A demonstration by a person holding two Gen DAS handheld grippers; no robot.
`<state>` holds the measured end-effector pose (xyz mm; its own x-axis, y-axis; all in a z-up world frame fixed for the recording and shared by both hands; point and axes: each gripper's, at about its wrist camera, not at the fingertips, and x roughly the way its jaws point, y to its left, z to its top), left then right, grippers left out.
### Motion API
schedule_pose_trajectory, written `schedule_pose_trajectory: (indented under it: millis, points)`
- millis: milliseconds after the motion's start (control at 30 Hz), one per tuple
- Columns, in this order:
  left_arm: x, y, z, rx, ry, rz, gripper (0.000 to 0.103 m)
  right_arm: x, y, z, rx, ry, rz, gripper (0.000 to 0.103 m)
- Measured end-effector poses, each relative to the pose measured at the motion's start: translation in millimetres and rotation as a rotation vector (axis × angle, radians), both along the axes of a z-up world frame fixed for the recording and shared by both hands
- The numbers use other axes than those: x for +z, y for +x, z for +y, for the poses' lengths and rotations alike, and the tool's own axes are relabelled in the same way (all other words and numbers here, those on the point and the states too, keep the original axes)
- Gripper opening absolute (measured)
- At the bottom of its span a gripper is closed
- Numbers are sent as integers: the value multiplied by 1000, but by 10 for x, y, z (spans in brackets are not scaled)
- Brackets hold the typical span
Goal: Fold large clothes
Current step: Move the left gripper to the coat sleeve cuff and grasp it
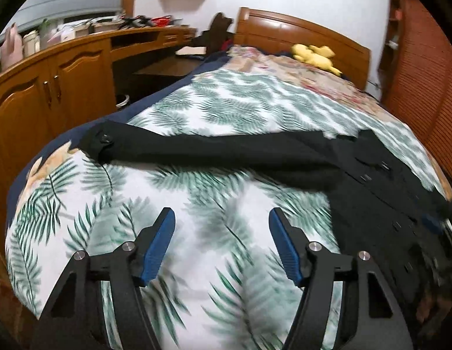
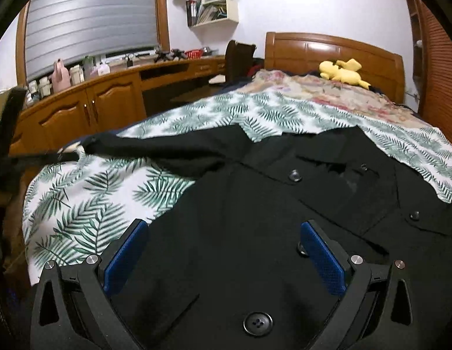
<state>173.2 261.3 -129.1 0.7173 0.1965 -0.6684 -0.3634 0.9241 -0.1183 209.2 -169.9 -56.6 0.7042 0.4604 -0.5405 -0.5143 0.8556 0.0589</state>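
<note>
leaf-print bed (image 1: 214, 110), black coat (image 2: 255, 204) spread across

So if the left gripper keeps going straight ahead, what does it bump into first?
Probably the white bedspread with green fern leaves, right below and ahead of the open left gripper. The long black coat sleeve lies just beyond; depth is hard to judge.

I see a black buttoned coat (image 2: 255, 204) lying spread flat on the leaf-print bedspread (image 2: 88, 204), one sleeve (image 1: 196, 151) stretched out sideways.
</note>
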Motion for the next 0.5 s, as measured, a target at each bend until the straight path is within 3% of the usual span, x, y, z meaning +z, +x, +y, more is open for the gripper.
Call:
schedule_pose_trajectory:
  millis: [200,400,500]
  points:
    - [-107,439,527,76,-23,30,68,35,126,95,-3,-31,20,103]
    - [-221,734,1017,155,-103,36,68,19,90,186,15,-77,15,103]
    - [-261,808,1268,209,-92,45,68,15,84,184,16,-86,18,103]
